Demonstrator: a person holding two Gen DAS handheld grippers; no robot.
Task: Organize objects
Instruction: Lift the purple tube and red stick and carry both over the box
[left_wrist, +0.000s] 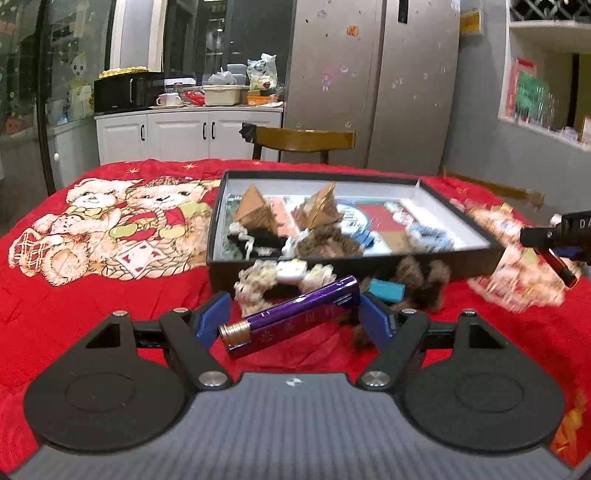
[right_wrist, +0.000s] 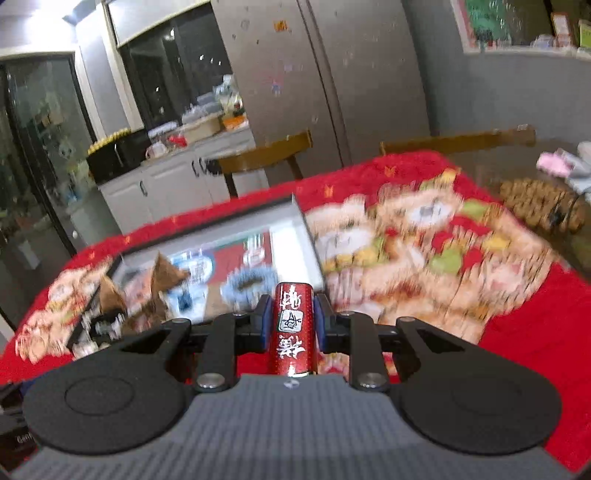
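While the shiny purple rectangular tube with a brass-coloured ribbed end (left_wrist: 291, 317) lies on the red teddy-bear blanket (left_wrist: 110, 229), its long axis runs slantwise, brass end toward the camera's lower left and the far end rising to the right. It sits between the blue pads of the left gripper (left_wrist: 291, 314), whose jaws stand spread wide; the right pad looks to be touching the tube's far end, the left pad is just apart from it. Just beyond the tube lie a curly beige scrunchie (left_wrist: 255, 284), a small white block (left_wrist: 291, 271), a teal block (left_wrist: 386, 290) and a brown furry scrunchie (left_wrist: 421, 280), all against the near wall of the shallow black box with a white lining (left_wrist: 369, 260). Inside the box are two brown paper pyramids (left_wrist: 255, 210), a light blue scrunchie (left_wrist: 430, 234) and other small items.

The right gripper (right_wrist: 291, 321) is clamped on a glittery red tube with white characters (right_wrist: 291, 328), whose long axis points straight ahead along the fingers, above the blanket near the box's right edge. That view is blurred.
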